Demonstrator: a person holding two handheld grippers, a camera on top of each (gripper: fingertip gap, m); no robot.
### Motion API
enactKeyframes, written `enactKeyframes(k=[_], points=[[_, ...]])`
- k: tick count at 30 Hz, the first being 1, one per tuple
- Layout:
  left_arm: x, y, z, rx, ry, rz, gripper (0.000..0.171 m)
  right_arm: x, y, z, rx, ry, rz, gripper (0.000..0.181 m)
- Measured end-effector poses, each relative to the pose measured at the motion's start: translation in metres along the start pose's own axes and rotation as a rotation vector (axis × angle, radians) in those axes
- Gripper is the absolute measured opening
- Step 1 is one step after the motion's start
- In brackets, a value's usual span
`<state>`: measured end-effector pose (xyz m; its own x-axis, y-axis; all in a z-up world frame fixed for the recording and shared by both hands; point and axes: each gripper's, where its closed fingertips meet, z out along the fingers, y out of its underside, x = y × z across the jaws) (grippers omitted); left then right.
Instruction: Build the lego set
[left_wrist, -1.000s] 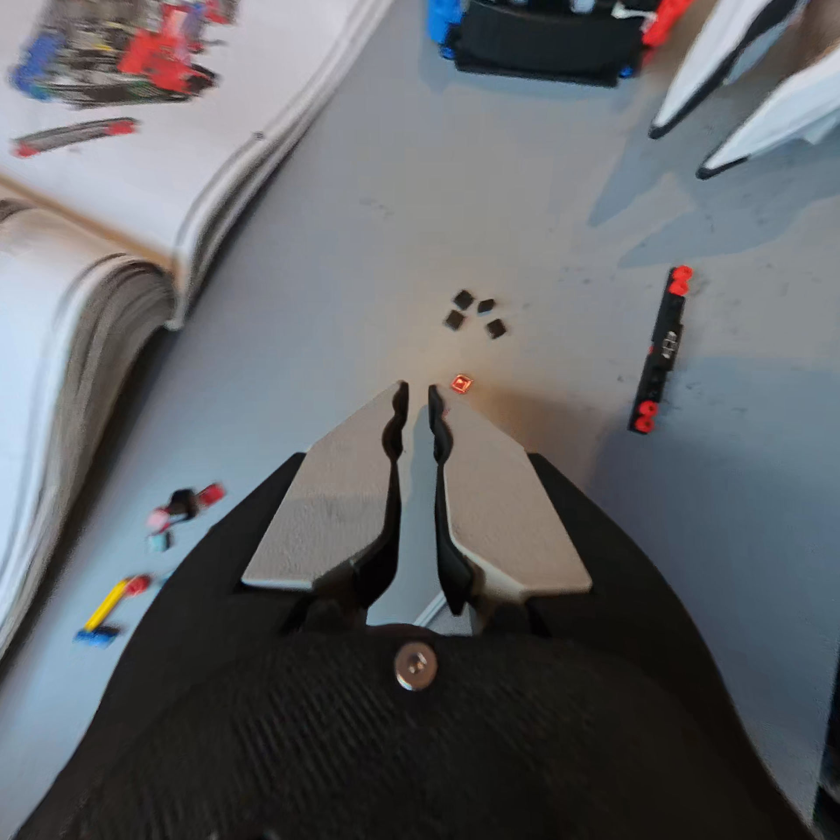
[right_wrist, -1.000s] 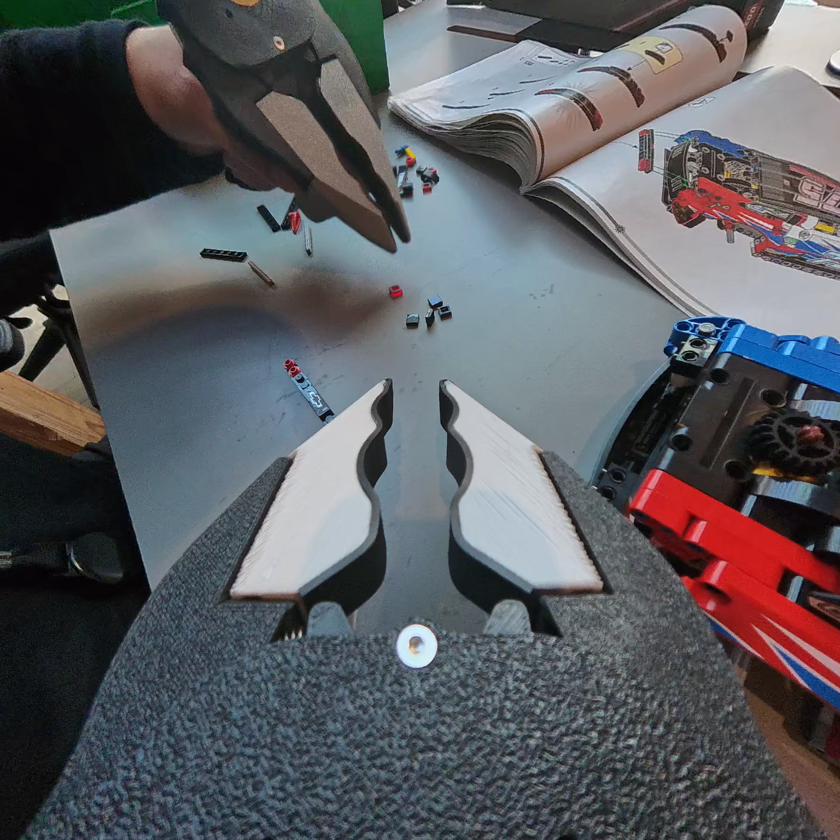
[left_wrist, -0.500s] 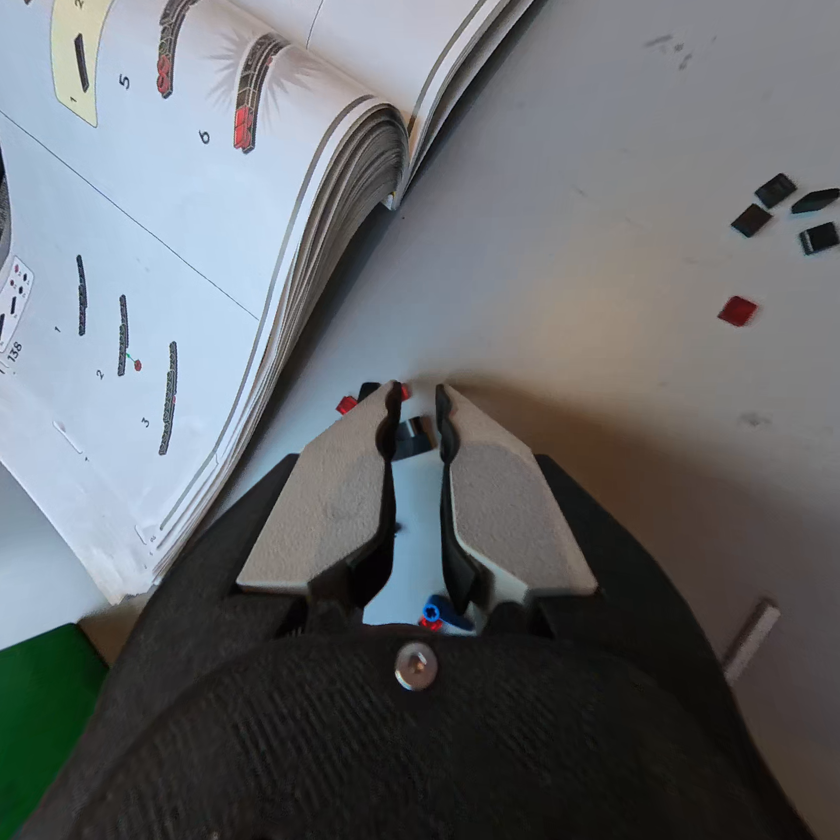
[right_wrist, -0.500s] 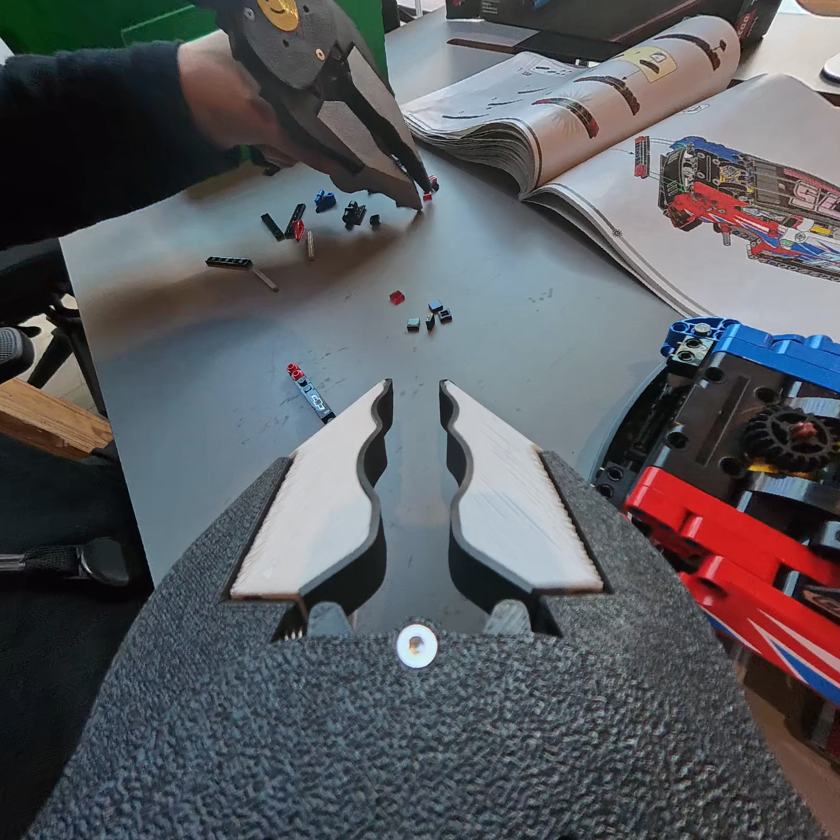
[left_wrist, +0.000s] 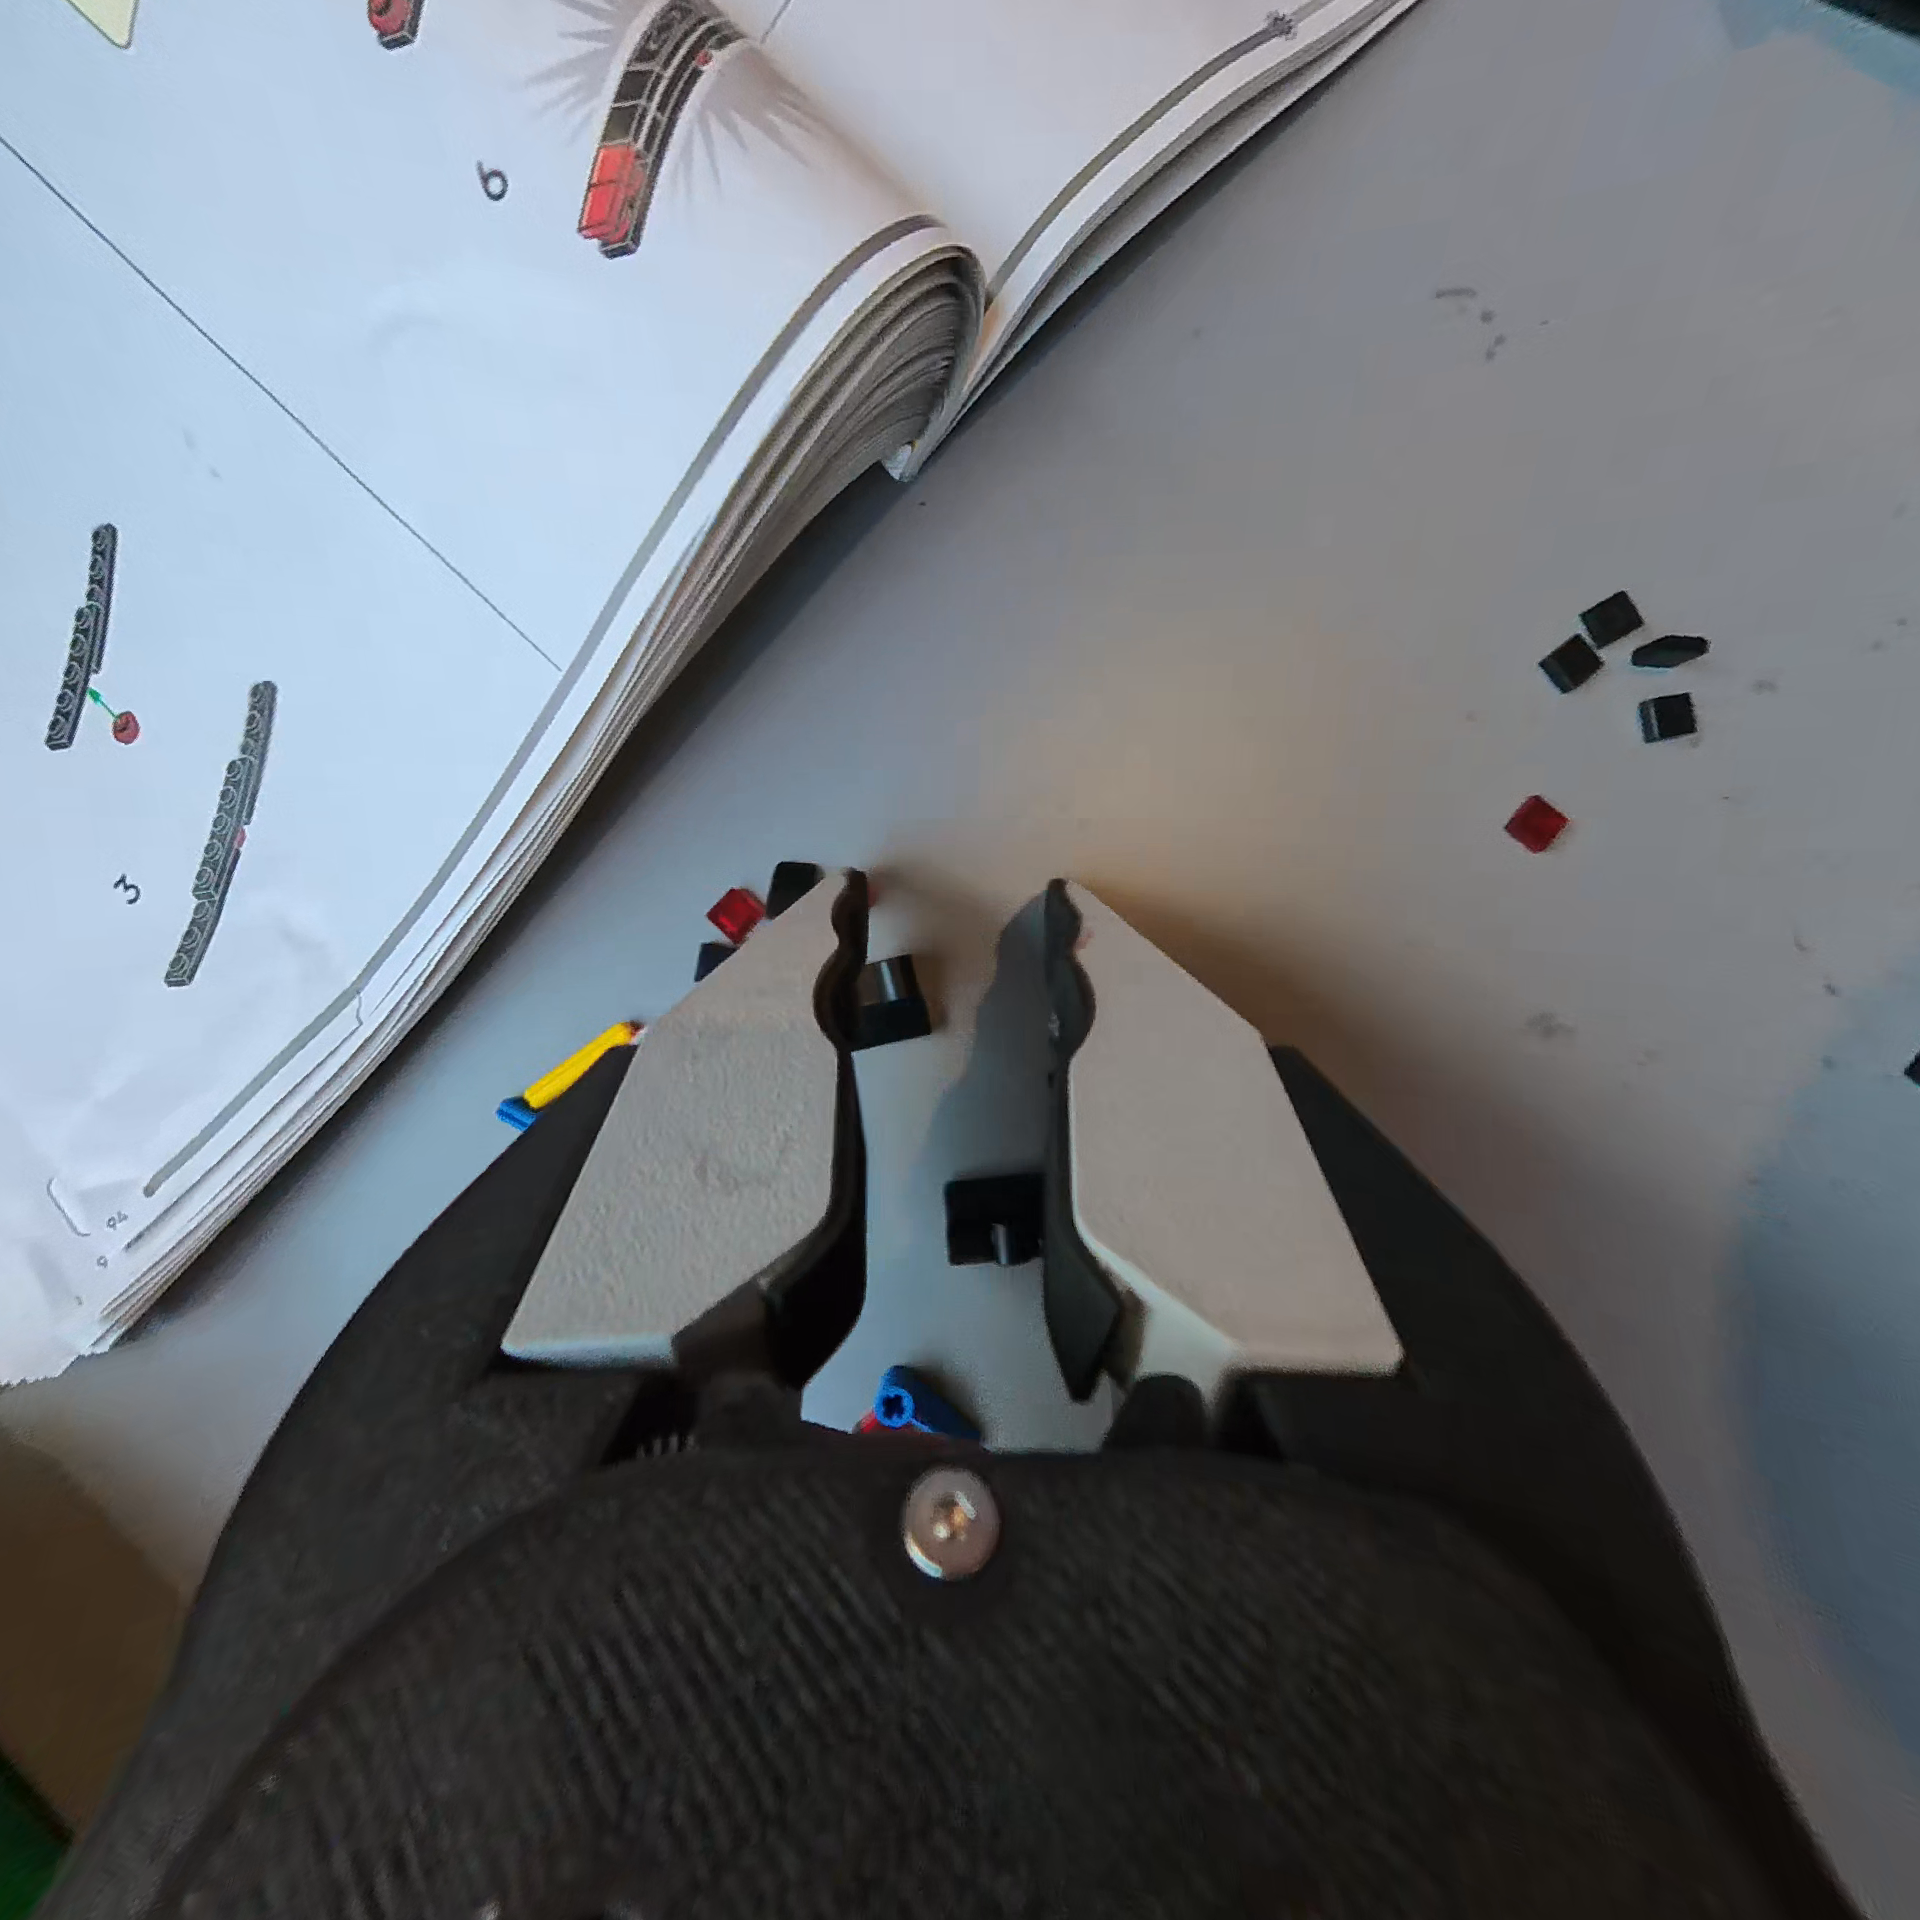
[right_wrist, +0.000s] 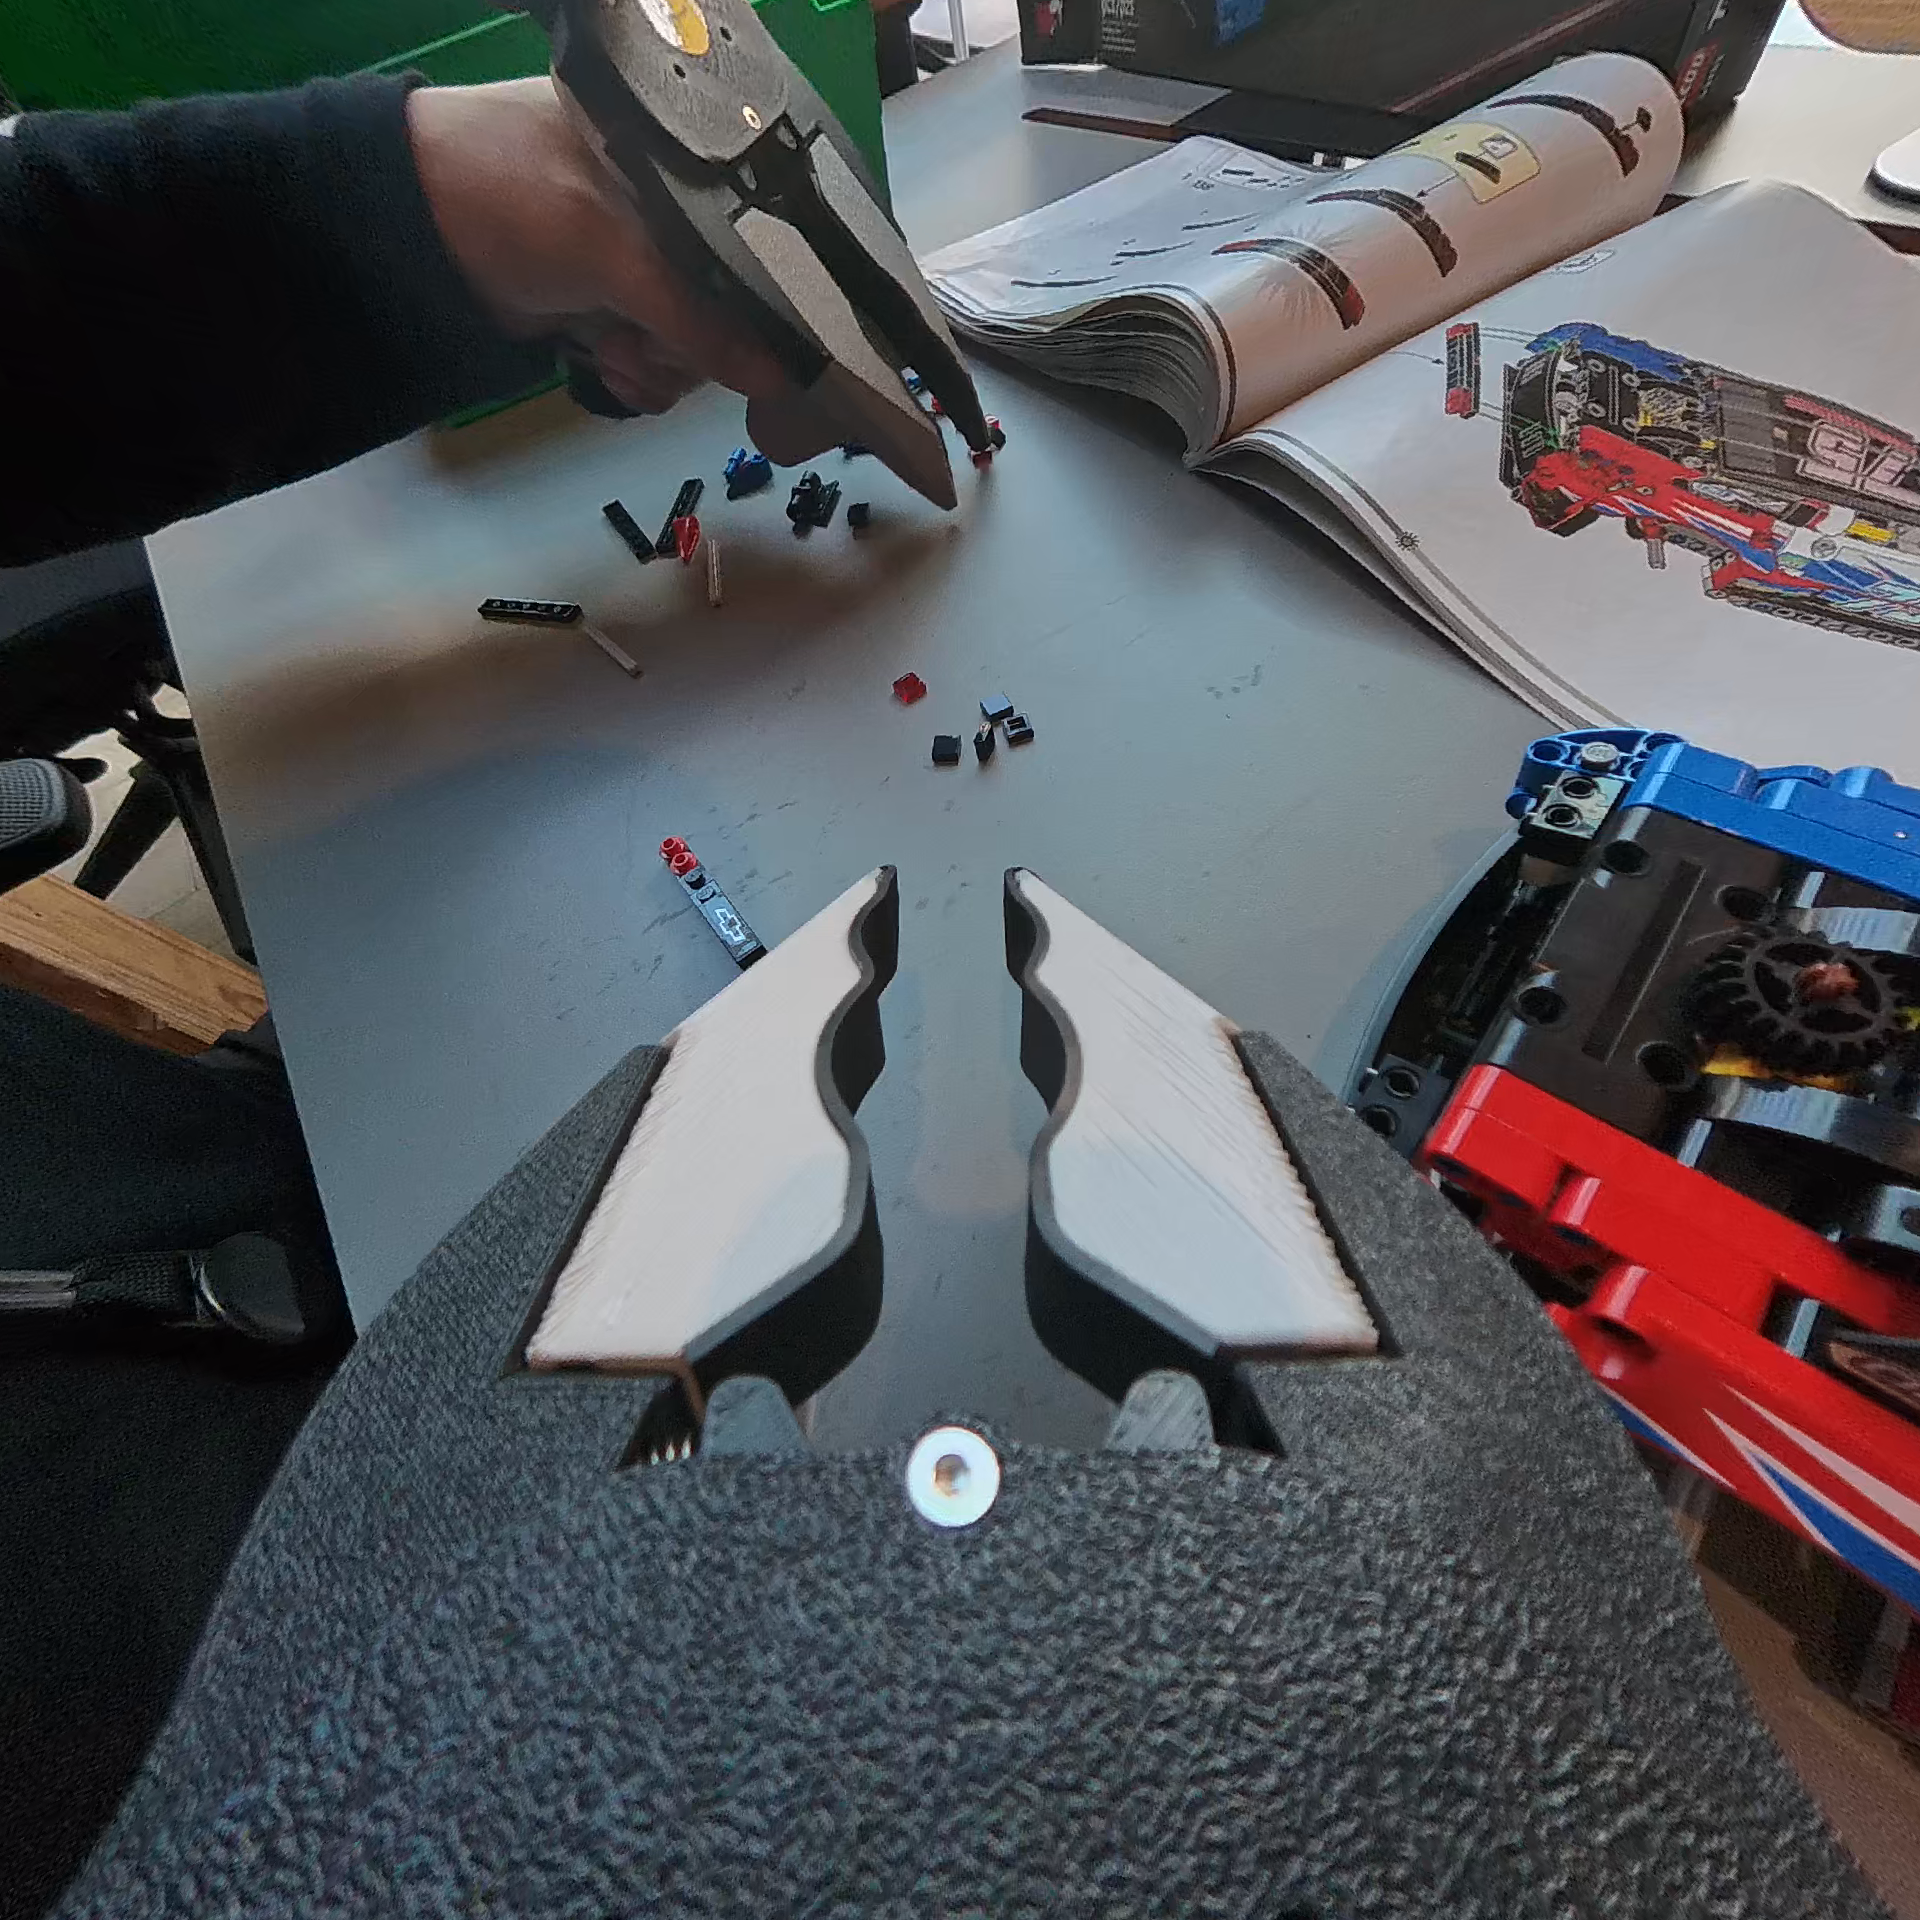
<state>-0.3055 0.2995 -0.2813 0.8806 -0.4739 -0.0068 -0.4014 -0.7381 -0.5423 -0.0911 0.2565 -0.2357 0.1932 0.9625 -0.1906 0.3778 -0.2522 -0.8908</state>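
Observation:
My left gripper (left_wrist: 954, 891) is open, tips down at the grey table among loose pieces. A small black piece (left_wrist: 889, 1002) lies between its fingers near the left one, another black piece (left_wrist: 992, 1218) farther back. A small red piece (left_wrist: 736, 914) lies just left of the tips. In the right wrist view the left gripper (right_wrist: 961, 473) stands over the same pile. My right gripper (right_wrist: 949, 878) is open and empty above the table. A black strip with red studs (right_wrist: 712, 904) lies left of its tips. The partly built red, blue and black car (right_wrist: 1704, 1060) sits at the right.
The open instruction book (left_wrist: 416, 468) lies left of the left gripper and shows in the right wrist view (right_wrist: 1455, 395). Several small black tiles (left_wrist: 1621, 665) and a red tile (left_wrist: 1536, 824) lie to the right. A black plate (right_wrist: 530, 609) and rods lie at the table's left. The tips of one gripper are about 25 cm away from the tips of the other.
My left gripper swung from the red tile to the pile beside the book, came down to the table and opened its fingers wider. My right gripper has stayed put.

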Motion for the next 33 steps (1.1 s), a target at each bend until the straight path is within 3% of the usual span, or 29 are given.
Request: enactKeyframes(k=[5, 9, 11, 14, 16, 26, 28, 30, 33], points=[[0.03, 0.001, 0.001, -0.02, 0.074, 0.015, 0.035, 0.0, 0.0, -0.001, 0.003, 0.0, -0.003, 0.019], [0.078, -0.004, 0.001, 0.011, 0.261, -0.013, 0.032, -0.001, 0.0, -0.001, 0.004, 0.0, -0.006, 0.019], [0.071, -0.005, -0.001, 0.01, 0.191, 0.014, 0.032, -0.001, 0.0, -0.001, 0.004, 0.0, -0.006, 0.019], [0.03, -0.003, -0.011, 0.02, -0.045, 0.078, 0.027, -0.002, 0.0, -0.002, 0.002, 0.001, -0.007, 0.019], [0.014, 0.002, -0.012, -0.012, -0.083, 0.054, 0.031, -0.002, 0.001, -0.001, 0.0, 0.001, -0.009, 0.019], [0.011, 0.0, 0.002, -0.023, 0.049, -0.051, 0.046, -0.001, 0.001, -0.001, -0.002, 0.006, -0.005, 0.019], [0.045, 0.0, -0.002, -0.038, 0.244, -0.058, 0.02, -0.001, 0.001, -0.001, -0.001, 0.002, 0.002, 0.019], [0.063, -0.001, -0.006, -0.042, 0.342, -0.103, 0.034, -0.001, 0.001, -0.001, -0.003, -0.003, 0.009, 0.019], [0.054, -0.001, -0.011, -0.024, 0.292, -0.101, 0.042, 0.0, 0.001, -0.002, 0.0, -0.006, 0.016, 0.019]])
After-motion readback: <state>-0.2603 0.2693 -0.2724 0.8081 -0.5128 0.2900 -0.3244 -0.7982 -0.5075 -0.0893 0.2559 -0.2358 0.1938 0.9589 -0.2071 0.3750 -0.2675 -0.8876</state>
